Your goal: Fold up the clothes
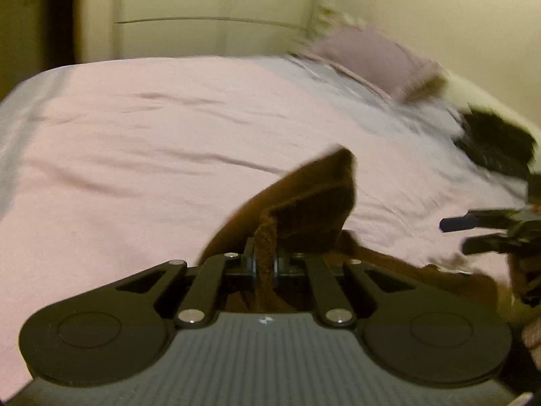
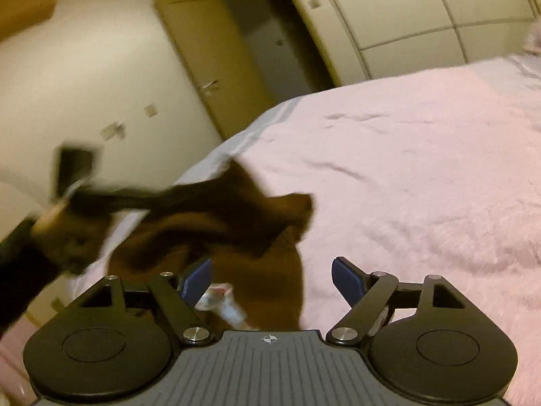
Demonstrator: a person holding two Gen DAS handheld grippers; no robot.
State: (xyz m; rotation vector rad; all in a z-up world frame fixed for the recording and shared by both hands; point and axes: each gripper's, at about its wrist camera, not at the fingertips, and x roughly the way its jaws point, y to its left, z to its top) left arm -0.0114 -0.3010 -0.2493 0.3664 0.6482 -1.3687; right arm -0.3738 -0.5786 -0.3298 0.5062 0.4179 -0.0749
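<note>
A brown garment point(image 1: 304, 203) hangs over the pink bed sheet point(image 1: 135, 155). My left gripper point(image 1: 265, 264) is shut on an edge of the brown garment and lifts it off the bed. In the right wrist view the garment point(image 2: 236, 223) is bunched in front of my right gripper point(image 2: 270, 280), which is open with blue pads apart and empty. A white label point(image 2: 219, 301) shows on the garment between its fingers. The left gripper shows blurred at the left of that view point(image 2: 101, 196). The right gripper shows at the right edge of the left view point(image 1: 473, 233).
A purple pillow point(image 1: 375, 57) and a dark item point(image 1: 497, 145) lie at the head of the bed. White wardrobe doors point(image 1: 216, 10) stand behind it. A brown door point(image 2: 216, 61) and a wall lie past the bed's foot.
</note>
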